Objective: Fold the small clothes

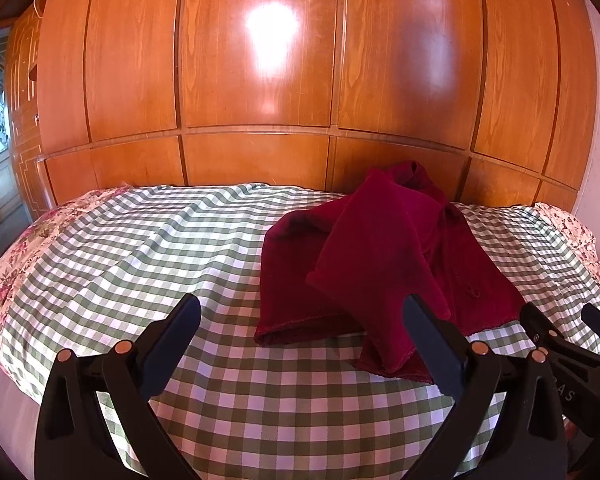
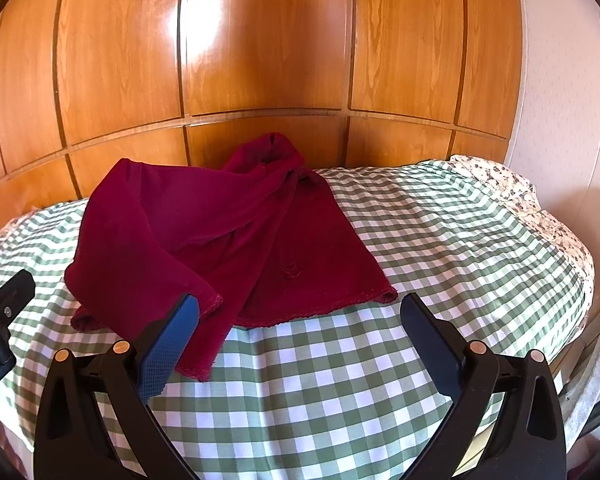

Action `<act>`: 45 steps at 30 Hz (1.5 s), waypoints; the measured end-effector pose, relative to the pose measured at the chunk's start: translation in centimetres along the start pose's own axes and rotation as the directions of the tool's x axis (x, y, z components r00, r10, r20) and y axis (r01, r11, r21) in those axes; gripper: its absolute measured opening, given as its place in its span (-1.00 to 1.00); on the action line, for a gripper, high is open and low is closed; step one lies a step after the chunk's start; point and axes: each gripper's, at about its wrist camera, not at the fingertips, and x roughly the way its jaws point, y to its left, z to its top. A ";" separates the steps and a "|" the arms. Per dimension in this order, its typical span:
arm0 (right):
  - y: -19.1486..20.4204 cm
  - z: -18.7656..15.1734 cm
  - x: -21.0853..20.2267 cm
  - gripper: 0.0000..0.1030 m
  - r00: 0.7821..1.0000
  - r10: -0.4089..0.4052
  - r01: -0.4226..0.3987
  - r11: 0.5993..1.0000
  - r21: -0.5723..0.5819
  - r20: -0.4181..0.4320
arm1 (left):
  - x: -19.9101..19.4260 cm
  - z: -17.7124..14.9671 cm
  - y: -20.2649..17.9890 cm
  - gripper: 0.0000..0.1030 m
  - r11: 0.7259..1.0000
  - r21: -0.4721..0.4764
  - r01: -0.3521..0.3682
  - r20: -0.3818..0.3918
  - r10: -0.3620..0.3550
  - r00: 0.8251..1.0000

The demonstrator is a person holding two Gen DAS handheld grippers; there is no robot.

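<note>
A dark red velvety garment (image 1: 384,252) lies crumpled on the green-and-white checked cloth (image 1: 148,248), one sleeve thrown across its body and its collar bunched toward the wooden wall. In the right wrist view the same garment (image 2: 220,232) fills the left middle, its hem facing me. My left gripper (image 1: 304,312) hovers open just before the hem, nothing between its fingers. My right gripper (image 2: 300,312) is open too, its left fingertip (image 2: 184,312) over the sleeve cuff and the hem edge between the fingers. The right gripper's body (image 1: 572,344) shows at the left view's right edge.
Glossy wooden panels (image 1: 260,80) rise directly behind the bed. A floral cover (image 2: 540,208) shows under the checked cloth (image 2: 440,240) at the edges. Bare checked cloth stretches left of the garment and right of it. Pale objects (image 2: 596,364) stand beside the bed at the right.
</note>
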 end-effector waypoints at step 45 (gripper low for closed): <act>-0.2 -0.6 0.8 0.94 1.000 -0.013 0.013 1.000 -0.004 -0.027 | -0.3 -0.5 -1.3 0.95 0.992 0.065 0.108 -0.013 -0.108 0.994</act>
